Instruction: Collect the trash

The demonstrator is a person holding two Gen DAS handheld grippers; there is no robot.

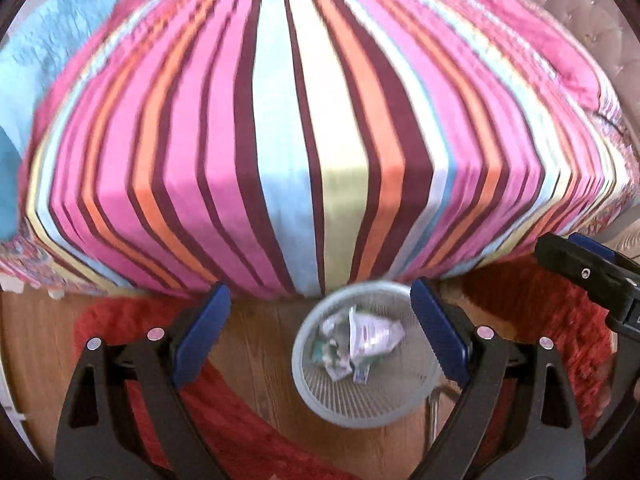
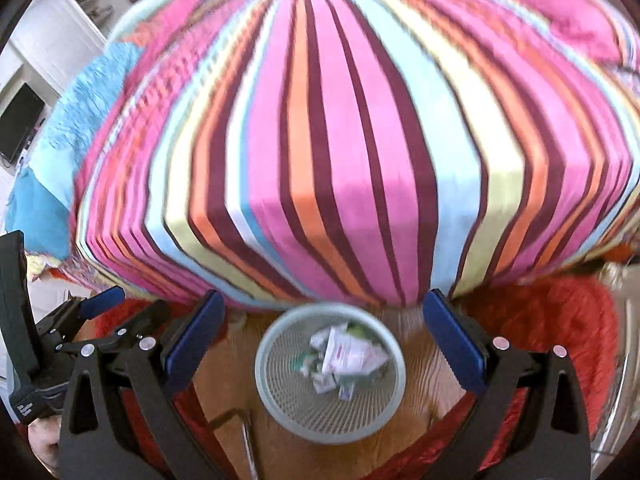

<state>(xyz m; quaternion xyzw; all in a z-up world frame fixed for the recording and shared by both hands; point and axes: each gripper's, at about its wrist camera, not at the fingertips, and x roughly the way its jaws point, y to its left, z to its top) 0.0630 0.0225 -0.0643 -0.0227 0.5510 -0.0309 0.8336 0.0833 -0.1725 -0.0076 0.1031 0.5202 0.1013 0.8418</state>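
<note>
A pale grey mesh waste basket stands on the wooden floor just in front of the bed. Crumpled paper and wrappers lie inside it. My left gripper hangs high above the basket, open, with nothing between its blue pads. My right gripper is also open and empty above the basket. Each gripper shows at the edge of the other's view: the right gripper at the right of the left wrist view, the left gripper at the left of the right wrist view.
A bed with a striped pink, orange, maroon and blue cover fills the upper half. A turquoise blanket lies at its left. Red shaggy rugs flank the basket on the wooden floor. White shelving stands far left.
</note>
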